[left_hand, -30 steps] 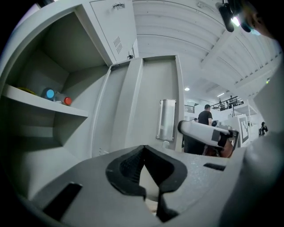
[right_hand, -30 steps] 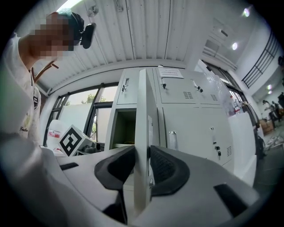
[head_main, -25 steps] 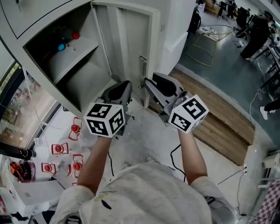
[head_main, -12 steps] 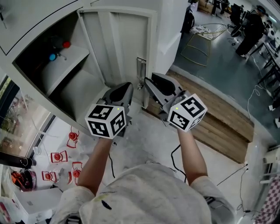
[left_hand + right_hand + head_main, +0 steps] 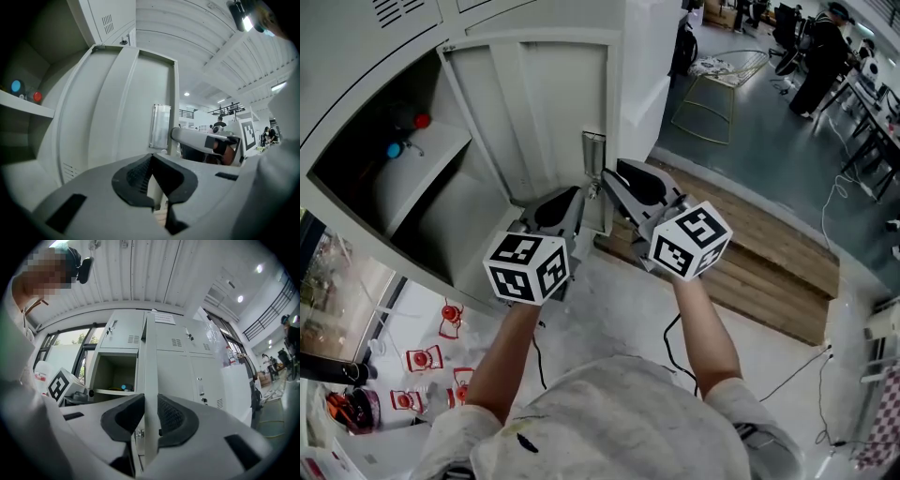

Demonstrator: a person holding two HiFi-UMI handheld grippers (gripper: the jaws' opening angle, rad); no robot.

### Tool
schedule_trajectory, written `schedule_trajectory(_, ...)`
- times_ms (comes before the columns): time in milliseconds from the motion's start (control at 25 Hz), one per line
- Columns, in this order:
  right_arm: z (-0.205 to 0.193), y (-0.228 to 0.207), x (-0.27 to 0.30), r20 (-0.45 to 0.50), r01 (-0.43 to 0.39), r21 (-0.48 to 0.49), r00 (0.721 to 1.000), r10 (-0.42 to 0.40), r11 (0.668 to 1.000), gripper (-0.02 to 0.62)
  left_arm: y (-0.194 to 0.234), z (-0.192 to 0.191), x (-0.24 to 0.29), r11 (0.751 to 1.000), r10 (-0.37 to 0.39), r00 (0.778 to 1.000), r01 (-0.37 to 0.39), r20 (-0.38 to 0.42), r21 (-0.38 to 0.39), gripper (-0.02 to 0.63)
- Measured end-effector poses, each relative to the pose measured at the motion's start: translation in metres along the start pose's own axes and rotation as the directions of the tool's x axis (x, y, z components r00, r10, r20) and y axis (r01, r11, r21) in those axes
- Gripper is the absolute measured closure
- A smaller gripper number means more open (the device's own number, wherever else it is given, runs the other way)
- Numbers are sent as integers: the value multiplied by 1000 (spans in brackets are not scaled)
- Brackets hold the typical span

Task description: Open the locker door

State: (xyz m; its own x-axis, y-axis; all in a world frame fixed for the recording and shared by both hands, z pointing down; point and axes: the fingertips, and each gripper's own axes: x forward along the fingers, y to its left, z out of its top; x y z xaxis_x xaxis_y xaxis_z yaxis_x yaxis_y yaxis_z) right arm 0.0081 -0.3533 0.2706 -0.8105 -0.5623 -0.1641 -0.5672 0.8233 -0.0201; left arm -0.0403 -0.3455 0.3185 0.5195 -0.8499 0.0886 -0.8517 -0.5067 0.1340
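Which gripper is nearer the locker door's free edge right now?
Right. The right gripper is clamped on the locker door at its free edge. The left gripper, jaws together and empty, points at the door's inner face, to the side of that edge.

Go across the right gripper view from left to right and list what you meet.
left gripper's marker cube → open compartment → locker door, seen edge-on → closed lockers → person at the far right

Your right gripper (image 5: 150,417), jaws just closing, clamps the edge of the locker door (image 5: 151,357); open compartment (image 5: 115,373) at left.
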Motion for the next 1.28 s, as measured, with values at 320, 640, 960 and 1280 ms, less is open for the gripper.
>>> schedule_trajectory(320,-1,-23,9,-14,60,-11,998,-60,998,513,2,2,14,1000,-19,1000,19,-1,6,600)
schedule_trajectory(640,-2,-40,16,-15,92,-11,996,-93,996,512,3,2,28,999,-37,999,37,-5,2,600)
schedule_trajectory(960,-3,-53,22,-30,143,-15,989,-143,990,513,3,-2,36,999,-43,999,43,-10,-1,600)
schedule_trajectory(1280,-3,-57,23,-33,158,-6,987,-159,987,514,2,-2,35,999,-33,999,33,-6,-7,600)
